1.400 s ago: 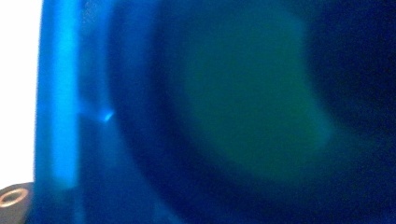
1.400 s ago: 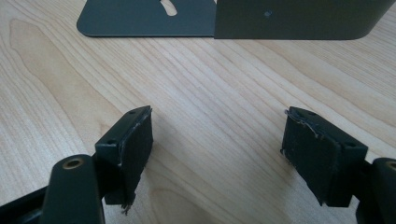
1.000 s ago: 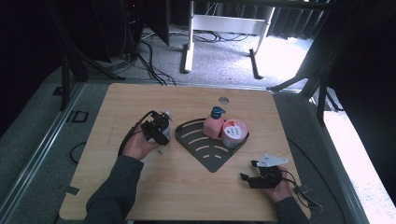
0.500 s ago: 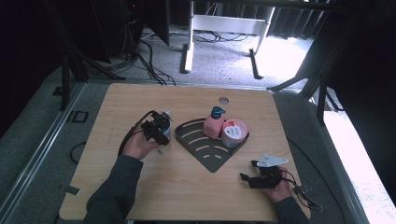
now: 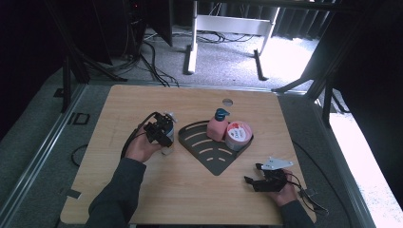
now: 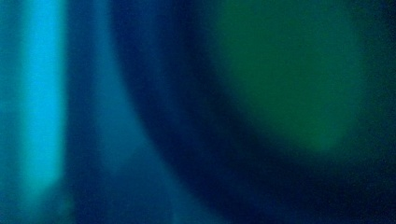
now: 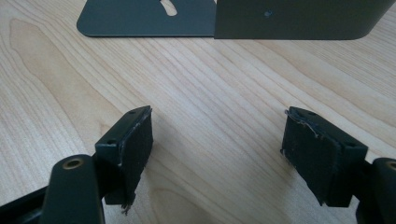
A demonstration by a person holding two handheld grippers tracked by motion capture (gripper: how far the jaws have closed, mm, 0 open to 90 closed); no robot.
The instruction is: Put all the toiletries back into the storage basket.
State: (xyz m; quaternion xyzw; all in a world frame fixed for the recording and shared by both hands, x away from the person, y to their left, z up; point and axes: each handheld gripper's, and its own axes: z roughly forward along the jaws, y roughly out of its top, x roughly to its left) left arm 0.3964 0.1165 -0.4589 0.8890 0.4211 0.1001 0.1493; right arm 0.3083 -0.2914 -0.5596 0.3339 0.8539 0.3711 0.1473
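A dark fan-shaped slotted rack (image 5: pixel 209 153) lies at the table's middle. In its back part stand a pink pump bottle (image 5: pixel 217 129) with a teal top and a round pink-and-white tub (image 5: pixel 238 136). Just left of the rack, my left gripper (image 5: pixel 163 131) is closed around a small pale bottle (image 5: pixel 167 148) that stands upright on the wood. The left gripper view is a blue-green blur of something pressed close to the lens. At the front right, my right gripper (image 5: pixel 251 181) (image 7: pixel 217 121) rests low over the wood, open and empty, aimed at the rack's edge (image 7: pixel 140 21).
The wooden table (image 5: pixel 142 199) has a small round hole (image 5: pixel 227 101) near its far edge. Beyond it are a grey floor, cables and a metal frame's legs (image 5: pixel 192 52). Bare wood lies in front of the rack between the two hands.
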